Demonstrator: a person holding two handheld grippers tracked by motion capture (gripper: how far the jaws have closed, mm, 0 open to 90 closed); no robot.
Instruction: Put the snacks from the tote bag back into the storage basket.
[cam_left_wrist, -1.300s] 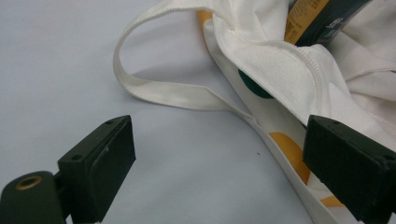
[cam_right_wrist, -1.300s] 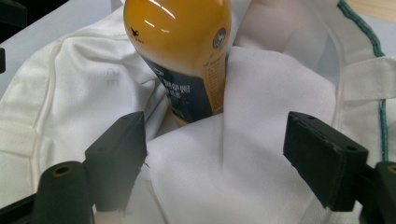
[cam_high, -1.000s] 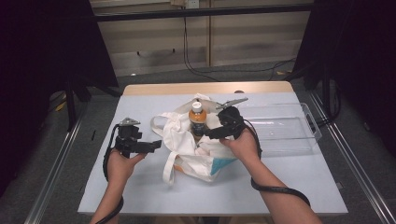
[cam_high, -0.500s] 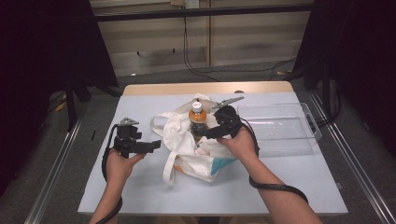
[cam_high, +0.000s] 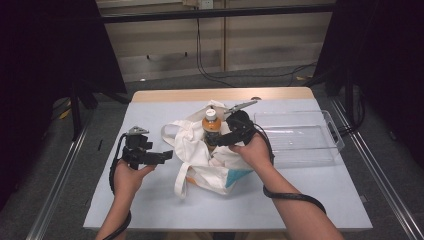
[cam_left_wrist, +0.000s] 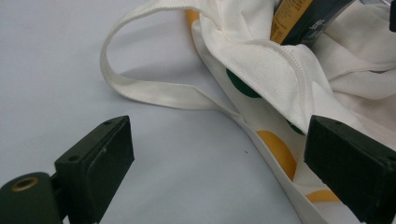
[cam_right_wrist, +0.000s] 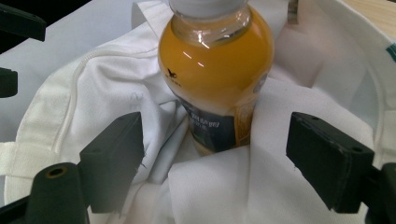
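Since the earlier frame the right hand-held gripper (cam_high: 216, 142) has let go of the bottle (cam_high: 211, 126) and eased back a little; the left hand-held gripper (cam_high: 165, 155) has barely shifted. From the high view the bottle stands upright inside the white bag (cam_high: 202, 160) on the tabletop (cam_high: 150, 200), a clear tray (cam_high: 300, 137) just beside it. In the left gripper view the jaws gape wide, empty, beside the bag's strap (cam_left_wrist: 154, 88). In the right gripper view the jaws stand wide apart, clear of the bottle (cam_right_wrist: 215, 74)
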